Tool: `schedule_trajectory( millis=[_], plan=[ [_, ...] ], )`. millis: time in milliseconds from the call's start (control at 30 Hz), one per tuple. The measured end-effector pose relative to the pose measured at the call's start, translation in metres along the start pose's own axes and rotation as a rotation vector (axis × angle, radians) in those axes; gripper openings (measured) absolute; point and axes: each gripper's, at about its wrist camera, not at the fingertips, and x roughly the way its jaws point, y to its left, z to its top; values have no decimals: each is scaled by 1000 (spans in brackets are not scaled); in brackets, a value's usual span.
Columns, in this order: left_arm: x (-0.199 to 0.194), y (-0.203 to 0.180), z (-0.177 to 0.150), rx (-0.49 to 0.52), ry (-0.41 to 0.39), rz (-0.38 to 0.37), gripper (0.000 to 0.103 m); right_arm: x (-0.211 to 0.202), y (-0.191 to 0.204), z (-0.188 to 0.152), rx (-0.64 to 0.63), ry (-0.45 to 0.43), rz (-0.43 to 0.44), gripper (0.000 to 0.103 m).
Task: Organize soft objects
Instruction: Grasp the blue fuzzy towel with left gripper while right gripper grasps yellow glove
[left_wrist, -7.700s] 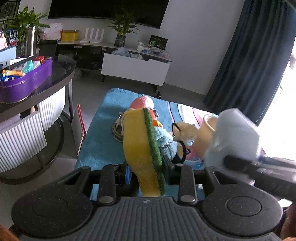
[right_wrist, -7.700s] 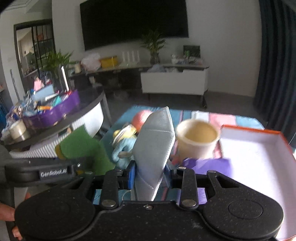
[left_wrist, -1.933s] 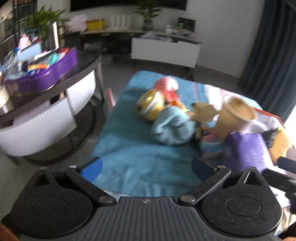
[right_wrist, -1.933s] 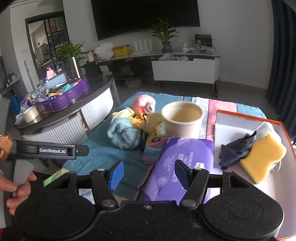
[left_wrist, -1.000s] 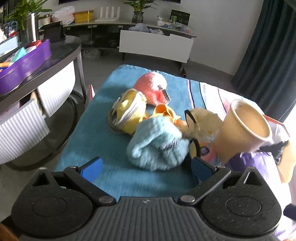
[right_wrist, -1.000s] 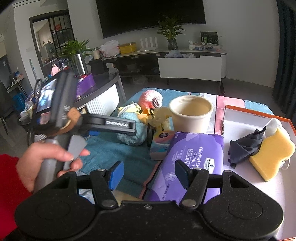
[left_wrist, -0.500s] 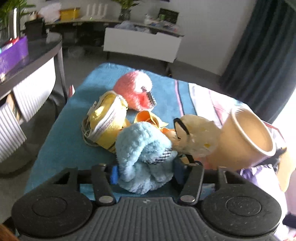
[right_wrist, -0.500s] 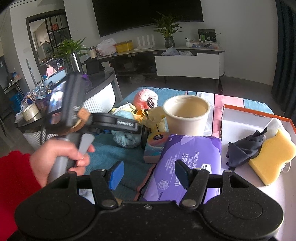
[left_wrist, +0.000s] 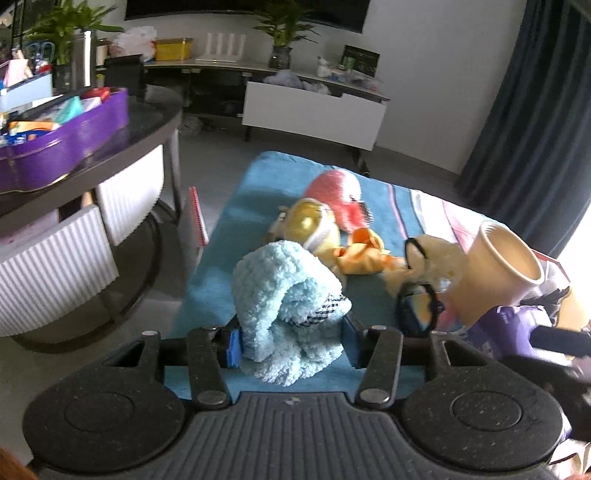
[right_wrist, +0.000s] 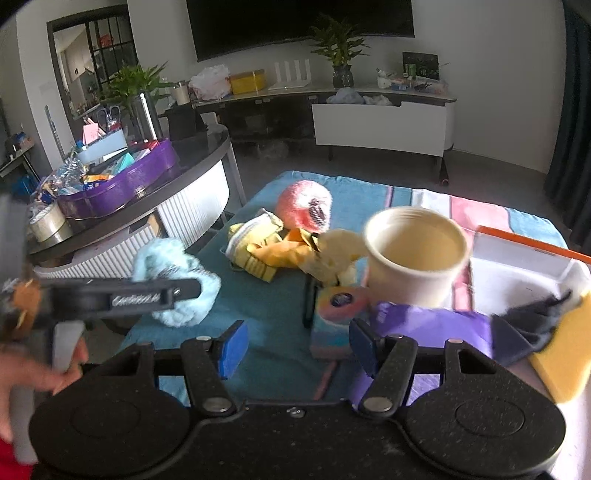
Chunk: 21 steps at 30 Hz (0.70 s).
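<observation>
Left gripper (left_wrist: 290, 341) clamps the blue towel (left_wrist: 284, 310) | right gripper (right_wrist: 294, 343) gapes empty | carry the towel high over the cup (right_wrist: 415, 254), release above the box (right_wrist: 517, 273).

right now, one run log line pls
left tool: shut on blue fluffy cloth | right tool: open, empty | box: sponge inside

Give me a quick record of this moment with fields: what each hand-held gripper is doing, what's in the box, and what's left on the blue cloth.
left hand-held gripper: shut on fluffy light-blue towel
right hand-held gripper: open, empty
orange-rimmed white box: yellow sponge, dark grey cloth
blue cloth: pink plush ball, beige paper cup
</observation>
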Motion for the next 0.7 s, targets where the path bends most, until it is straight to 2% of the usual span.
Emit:
schedule_trajectory(
  millis=[367, 700],
  plan=[
    [-6, 36, 2, -59, -33, 56, 52, 68, 47, 44, -124, 28, 46, 74],
    [-3, 59, 5, -91, -62, 83, 52, 149, 75, 77, -207, 98, 5, 74]
  ],
)
